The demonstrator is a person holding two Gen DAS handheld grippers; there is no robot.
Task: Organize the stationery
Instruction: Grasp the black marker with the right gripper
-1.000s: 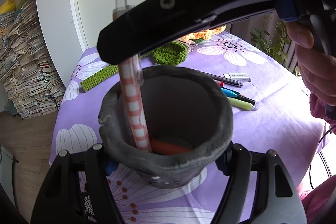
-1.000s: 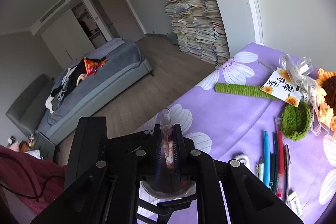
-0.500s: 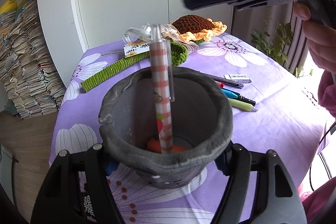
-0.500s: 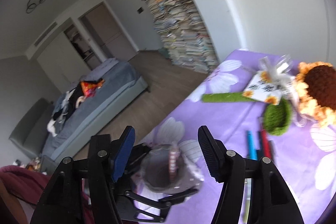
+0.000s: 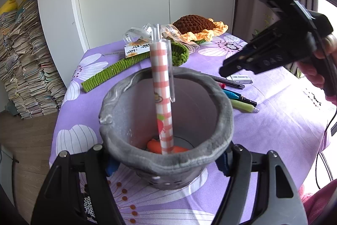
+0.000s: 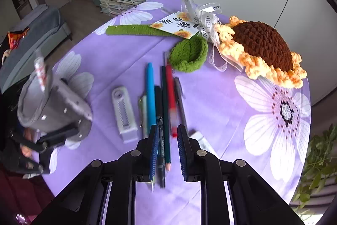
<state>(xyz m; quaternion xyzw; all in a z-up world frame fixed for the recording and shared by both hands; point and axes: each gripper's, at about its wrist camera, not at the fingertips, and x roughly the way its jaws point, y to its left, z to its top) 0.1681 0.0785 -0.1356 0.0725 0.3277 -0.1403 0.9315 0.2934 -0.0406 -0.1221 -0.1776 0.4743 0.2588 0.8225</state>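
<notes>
Right tool (image 6: 167,153) closing empty above the pens; left tool (image 5: 168,163) clamped on grey pen pot (image 5: 168,119).
Risk: jaws straddle green pencil (image 6: 165,115) and black pen (image 6: 158,119) — may pinch both.

left gripper (image 5: 166,161): low and near in its own view, pointing down and away; both black arms reach forward, one on each side of the grey felt cup (image 5: 168,153), blue pads pressed on its left and right walls.
left gripper grip: clamped on the cup, which stands upright between the pads.
right gripper (image 6: 167,149): tilted steeply down over the row of pens (image 6: 164,102); jaws closing, gap narrow, pads touching no pen.
right hand (image 5: 322,64): at the far right, fingers wrapped round the gripper's black handle, pink sleeve below.
</notes>
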